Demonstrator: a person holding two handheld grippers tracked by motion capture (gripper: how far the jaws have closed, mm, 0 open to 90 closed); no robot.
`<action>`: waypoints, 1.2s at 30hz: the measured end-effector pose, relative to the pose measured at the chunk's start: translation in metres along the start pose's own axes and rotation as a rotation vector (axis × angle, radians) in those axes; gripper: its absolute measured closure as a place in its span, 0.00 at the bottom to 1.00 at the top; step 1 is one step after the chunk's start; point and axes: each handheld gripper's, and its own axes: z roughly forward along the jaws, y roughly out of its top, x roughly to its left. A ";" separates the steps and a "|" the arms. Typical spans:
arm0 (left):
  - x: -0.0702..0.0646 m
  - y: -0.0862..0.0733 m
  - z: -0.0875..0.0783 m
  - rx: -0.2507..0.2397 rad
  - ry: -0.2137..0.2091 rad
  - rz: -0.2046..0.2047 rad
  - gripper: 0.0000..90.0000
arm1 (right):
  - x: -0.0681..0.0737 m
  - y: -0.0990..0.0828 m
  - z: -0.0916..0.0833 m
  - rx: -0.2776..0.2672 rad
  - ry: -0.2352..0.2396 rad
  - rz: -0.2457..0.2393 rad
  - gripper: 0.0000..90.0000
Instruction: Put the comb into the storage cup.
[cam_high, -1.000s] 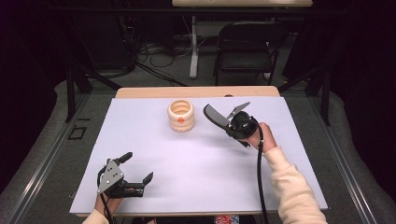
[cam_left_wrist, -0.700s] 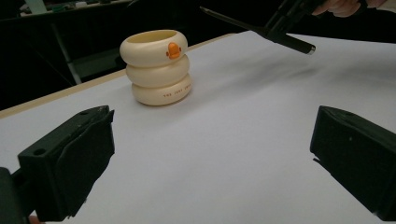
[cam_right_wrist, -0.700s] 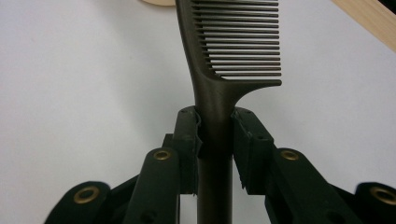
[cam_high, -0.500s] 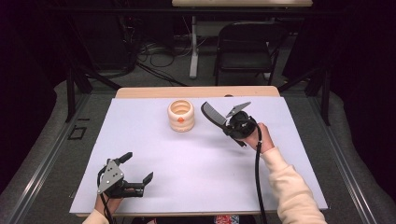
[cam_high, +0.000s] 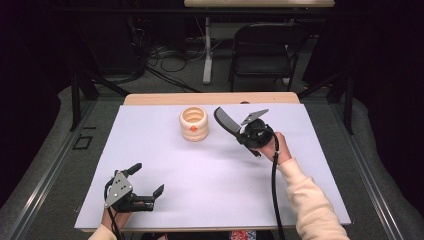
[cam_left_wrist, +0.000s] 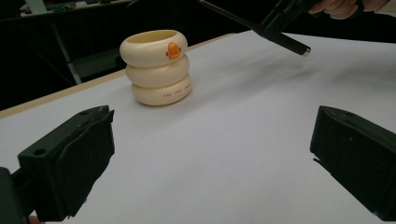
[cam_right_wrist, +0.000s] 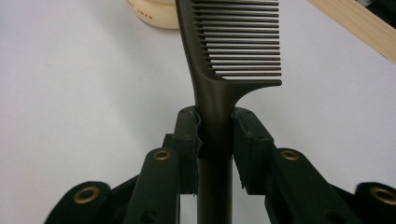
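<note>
A cream ring-shaped cup (cam_high: 194, 124) with an orange mark stands upright near the table's far middle; it also appears in the left gripper view (cam_left_wrist: 156, 66). My right gripper (cam_high: 243, 133) hovers just right of the cup, shut on a black comb (cam_high: 226, 120) by its handle, with the toothed end aimed toward the cup. In the right gripper view the pads clamp the comb (cam_right_wrist: 215, 93) handle and the teeth point right. My left gripper (cam_high: 147, 181) rests low at the near left of the white sheet, jaws wide open with nothing between them.
A white sheet (cam_high: 210, 185) covers the wooden table (cam_high: 210, 98). A dark folding chair (cam_high: 262, 50) and cables stand on the floor beyond the far edge. A cable (cam_high: 274, 190) trails from my right gripper along the sleeve.
</note>
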 end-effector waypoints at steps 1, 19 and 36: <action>0.000 0.000 0.000 0.000 0.000 -0.001 0.00 | 0.000 0.000 0.000 -0.002 0.000 -0.001 0.80; 0.000 0.000 0.000 -0.003 0.000 -0.006 0.00 | 0.001 0.004 -0.003 -0.059 -0.006 0.006 0.80; 0.001 0.000 -0.001 -0.006 -0.005 -0.013 0.00 | 0.006 0.005 -0.003 -0.093 0.007 0.006 0.80</action>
